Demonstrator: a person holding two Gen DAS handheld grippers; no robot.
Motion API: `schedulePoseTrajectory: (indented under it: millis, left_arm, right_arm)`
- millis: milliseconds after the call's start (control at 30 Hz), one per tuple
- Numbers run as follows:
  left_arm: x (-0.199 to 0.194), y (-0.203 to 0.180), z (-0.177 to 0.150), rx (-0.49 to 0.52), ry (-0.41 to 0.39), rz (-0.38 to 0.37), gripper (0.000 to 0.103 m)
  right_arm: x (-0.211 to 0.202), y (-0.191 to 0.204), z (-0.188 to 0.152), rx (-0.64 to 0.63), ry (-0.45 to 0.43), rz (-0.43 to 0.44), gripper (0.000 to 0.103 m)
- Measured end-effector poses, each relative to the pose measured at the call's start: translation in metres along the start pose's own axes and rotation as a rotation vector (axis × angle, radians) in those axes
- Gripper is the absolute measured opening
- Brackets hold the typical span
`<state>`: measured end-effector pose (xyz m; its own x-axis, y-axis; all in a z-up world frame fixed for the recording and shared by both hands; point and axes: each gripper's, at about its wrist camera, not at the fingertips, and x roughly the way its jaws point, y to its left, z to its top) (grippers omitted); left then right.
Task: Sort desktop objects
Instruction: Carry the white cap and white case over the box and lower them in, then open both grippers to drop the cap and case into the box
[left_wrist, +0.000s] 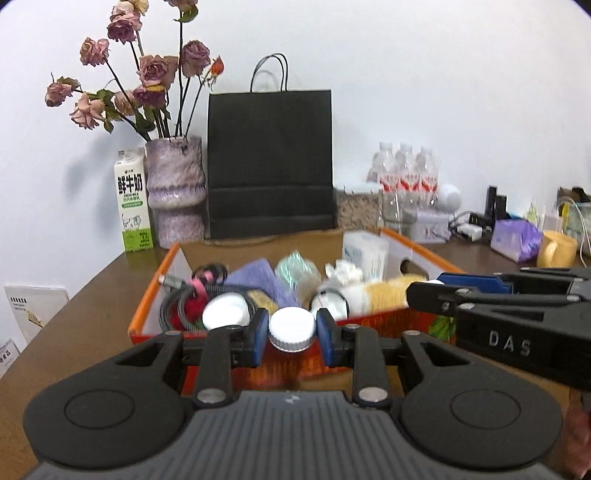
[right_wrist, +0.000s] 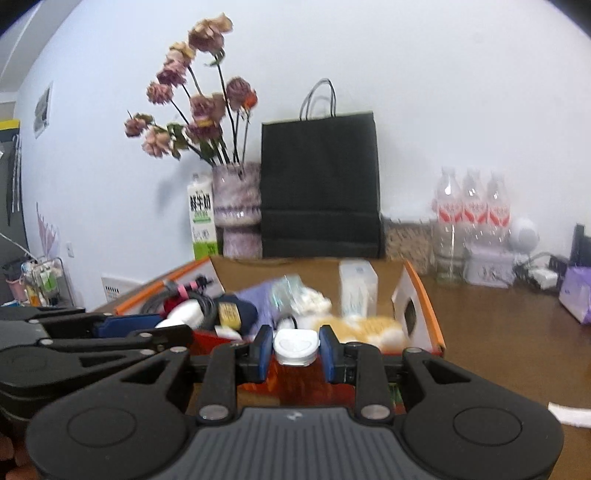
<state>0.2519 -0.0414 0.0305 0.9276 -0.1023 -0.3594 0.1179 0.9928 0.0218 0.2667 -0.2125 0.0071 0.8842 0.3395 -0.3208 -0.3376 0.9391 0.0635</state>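
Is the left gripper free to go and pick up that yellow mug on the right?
Probably not yet. The left gripper is shut on a white ribbed cap, and the right gripper sits between it and the yellow mug.

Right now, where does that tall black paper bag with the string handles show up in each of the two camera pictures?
Left wrist view: the black paper bag stands centre, slightly left, against the wall behind the orange-edged box.
Right wrist view: the bag stands just right of centre, behind the same box.
Shared landmark: the purple vase of dried roses stands immediately left of the bag in both.
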Motion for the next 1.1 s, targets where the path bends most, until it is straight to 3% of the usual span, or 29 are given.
schedulePoseTrajectory:
  millis: [267, 433, 667, 1000, 1067, 1100]
  left_arm:
    - [0.017, 0.011, 0.032, -0.038, -0.061, 0.048, 0.029]
    - [0.037, 0.014, 0.04, -0.035, -0.105, 0.116, 0.029]
    - [0.06, 0.027, 0.028, -0.057, -0.057, 0.154, 0.029]
    - [0.059, 0.026, 0.022, -0.03, -0.058, 0.156, 0.029]
    - [0.057, 0.025, 0.021, -0.024, -0.07, 0.174, 0.04]
    - [0.056, 0.024, 0.021, -0.021, -0.078, 0.188, 0.061]
  right_arm:
    - [0.022, 0.011, 0.035, -0.037, -0.054, -0.013, 0.026]
    - [0.046, 0.012, 0.05, -0.041, -0.068, -0.017, 0.026]
    - [0.068, 0.005, 0.044, -0.04, -0.037, -0.014, 0.026]
    - [0.071, 0.004, 0.036, -0.042, -0.017, -0.023, 0.026]
    - [0.071, 0.002, 0.035, -0.022, -0.011, -0.016, 0.027]
    - [0.071, -0.001, 0.035, -0.009, -0.01, -0.012, 0.036]
